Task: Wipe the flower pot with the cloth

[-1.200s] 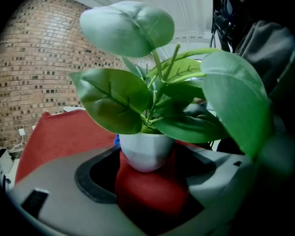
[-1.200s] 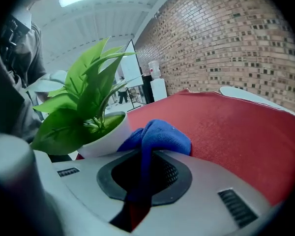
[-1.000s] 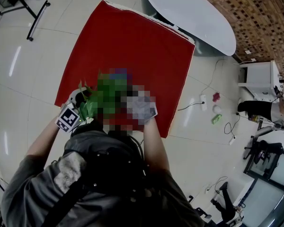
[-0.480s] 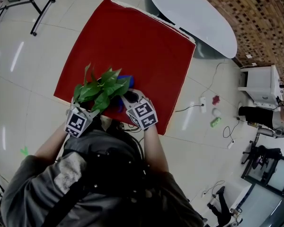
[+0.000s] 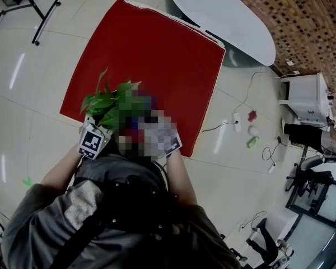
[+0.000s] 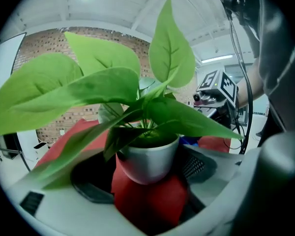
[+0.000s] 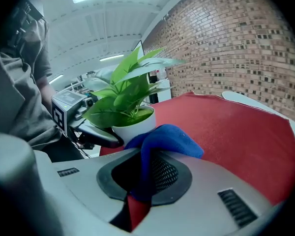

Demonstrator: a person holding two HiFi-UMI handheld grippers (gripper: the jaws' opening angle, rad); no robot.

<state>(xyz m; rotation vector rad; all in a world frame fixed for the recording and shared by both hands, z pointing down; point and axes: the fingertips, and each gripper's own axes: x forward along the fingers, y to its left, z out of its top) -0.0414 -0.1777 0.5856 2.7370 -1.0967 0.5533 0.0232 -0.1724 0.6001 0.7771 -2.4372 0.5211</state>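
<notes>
As left fingers, just opening, flank the white flower pot (green-leaved), right fingers pinch blue cloth.

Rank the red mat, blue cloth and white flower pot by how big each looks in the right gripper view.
1. red mat
2. blue cloth
3. white flower pot
The cloth sits nearest the lens, so its lead over the pot is unsure.

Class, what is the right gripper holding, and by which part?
The blue cloth: the right gripper pinches its bunched lower part between its fingers; the rest bulges forward by the flower pot.
</notes>
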